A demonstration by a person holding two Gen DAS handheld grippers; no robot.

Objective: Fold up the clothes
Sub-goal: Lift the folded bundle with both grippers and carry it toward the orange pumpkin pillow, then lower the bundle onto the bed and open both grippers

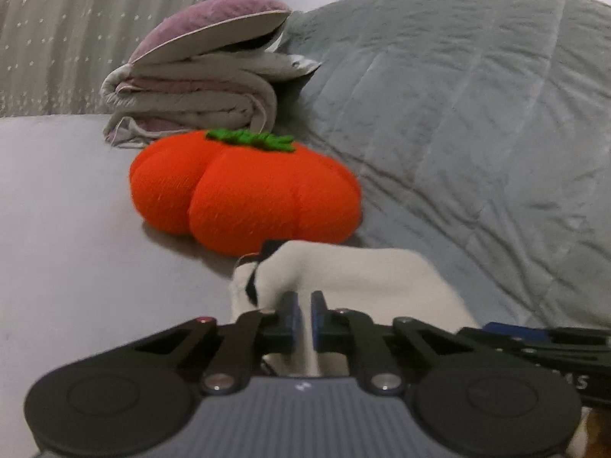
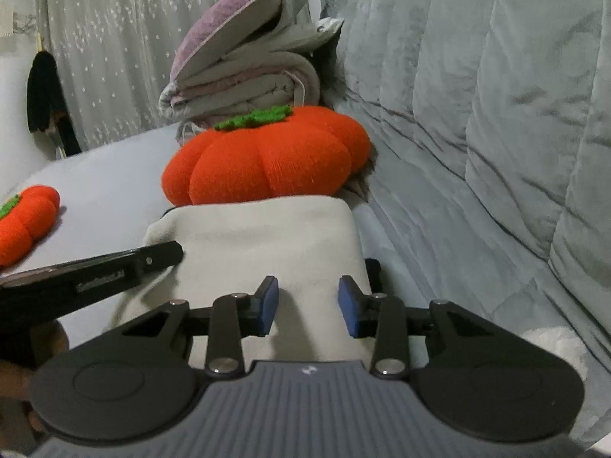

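So the cream garment (image 2: 263, 252) lies on the bed in front of the pumpkin cushion (image 2: 267, 160), already doubled into a neat-ish rectangle. Left gripper (image 1: 304, 305) pinches its edge, nearly closed; right gripper (image 2: 308, 307) hovers wide open, holding nothing. Probably late-stage.

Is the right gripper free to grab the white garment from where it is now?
Probably yes: the right gripper is open right over the white garment, nothing between them. The left gripper grips its left side only.
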